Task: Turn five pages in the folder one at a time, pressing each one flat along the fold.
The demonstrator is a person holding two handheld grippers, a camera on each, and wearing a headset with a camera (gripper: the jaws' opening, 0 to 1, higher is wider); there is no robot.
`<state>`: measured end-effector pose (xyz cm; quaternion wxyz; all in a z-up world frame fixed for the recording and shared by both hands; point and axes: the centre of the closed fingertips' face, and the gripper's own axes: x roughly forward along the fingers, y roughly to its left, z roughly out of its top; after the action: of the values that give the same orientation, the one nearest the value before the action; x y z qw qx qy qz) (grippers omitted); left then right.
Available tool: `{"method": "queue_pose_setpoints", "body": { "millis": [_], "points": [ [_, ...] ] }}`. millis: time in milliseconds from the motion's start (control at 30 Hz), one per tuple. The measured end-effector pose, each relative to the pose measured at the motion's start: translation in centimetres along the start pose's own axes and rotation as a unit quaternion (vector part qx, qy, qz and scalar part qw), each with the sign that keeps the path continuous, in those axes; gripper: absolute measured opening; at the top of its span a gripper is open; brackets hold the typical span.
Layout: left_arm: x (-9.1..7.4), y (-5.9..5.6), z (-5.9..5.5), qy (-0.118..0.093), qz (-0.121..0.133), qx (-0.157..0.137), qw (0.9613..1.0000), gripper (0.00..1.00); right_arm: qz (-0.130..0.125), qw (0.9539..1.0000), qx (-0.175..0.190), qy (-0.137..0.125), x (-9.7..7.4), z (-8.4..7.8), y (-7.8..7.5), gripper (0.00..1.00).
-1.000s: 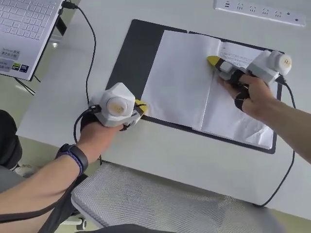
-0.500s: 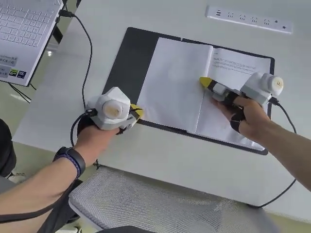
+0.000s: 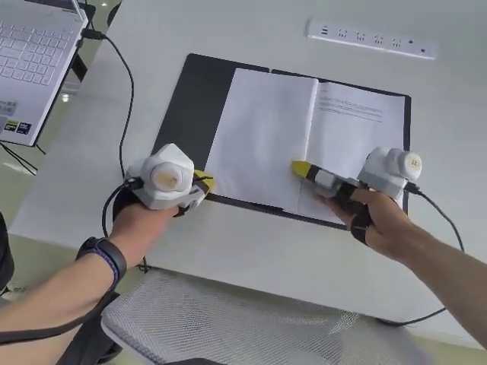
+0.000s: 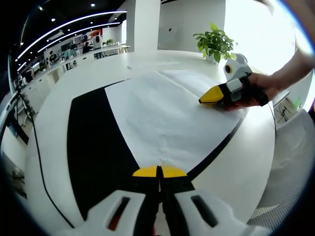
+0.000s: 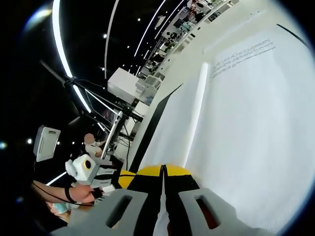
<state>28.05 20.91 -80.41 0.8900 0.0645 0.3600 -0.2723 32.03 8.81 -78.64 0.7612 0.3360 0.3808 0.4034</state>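
Working at a white table [image 3: 251, 243], with the folder [image 3: 189, 106] lying open and flat – bare black at its left side, then a blank left page [image 3: 262, 137], then a right page [image 3: 358, 122] with a few printed lines near the top. Holding the right gripper [image 3: 300, 168] at the near end of the fold [image 3: 310, 129], close to the folder's front edge, jaws closed, yellow tips together and nothing between them. Seems to be resting on the paper, though actual contact is hard to confirm from these angles. In the right gripper view, pointing along the fold towards the far edge.

Holding the left gripper [image 3: 202, 181] at the folder's front left corner – tips over the black part, just beside the corner of the blank page, jaws pressed together on nothing. Well apart from the right one.

Beyond the folder, a white power strip [image 3: 373, 39]; at the far left, a laptop [image 3: 30, 53] with a black cable [image 3: 128, 84] trailing down past the folder. Below the table edge, a grey mesh chair [image 3: 228, 319]. In the left gripper view, a potted plant [image 4: 215, 42] far behind.
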Motion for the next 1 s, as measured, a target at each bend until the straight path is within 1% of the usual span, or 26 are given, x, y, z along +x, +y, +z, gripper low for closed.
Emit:
{"method": "queue_pose_setpoints", "body": {
  "millis": [67,167,333,433,500,667,800,900,1000],
  "points": [
    [0.1,0.1,-0.1,0.000,0.001,-0.001,1.0000,0.00,0.003,0.9999,-0.009,0.014,-0.3,-1.0,0.5,0.00],
    [0.3,0.2,-0.2,-0.001,0.001,-0.002,1.0000,0.00,0.002,0.9996,-0.013,0.025,-0.8,-2.1,1.0,0.00],
    [0.4,0.3,-0.3,-0.004,0.003,-0.007,1.0000,0.00,0.002,0.9996,-0.008,0.026,-1.4,-3.2,1.3,0.00],
    [0.5,0.3,-0.3,-0.003,0.003,-0.006,1.0000,0.00,0.002,0.9994,-0.008,0.034,-1.7,-4.0,1.6,0.00],
    [0.5,0.3,-0.3,-0.002,0.003,-0.005,1.0000,0.00,0.001,0.9992,-0.005,0.040,-1.8,-4.4,1.3,0.00],
    [0.5,0.3,-0.3,-0.002,0.004,-0.006,1.0000,0.00,-0.004,0.9995,0.006,0.031,-2.0,-4.3,0.7,0.00],
    [0.5,0.3,-0.4,-0.001,0.004,-0.005,1.0000,0.00,-0.005,0.9992,0.001,0.040,-2.2,-4.8,0.4,0.00],
    [0.5,0.3,-0.4,0.001,0.004,-0.005,1.0000,0.00,-0.009,0.9992,0.004,0.040,-2.3,-4.8,0.0,0.00],
    [0.5,0.4,-0.3,0.002,0.001,-0.014,0.9999,0.00,-0.016,0.9990,0.000,0.041,-2.2,-4.9,-0.1,0.00]
  ]
}}
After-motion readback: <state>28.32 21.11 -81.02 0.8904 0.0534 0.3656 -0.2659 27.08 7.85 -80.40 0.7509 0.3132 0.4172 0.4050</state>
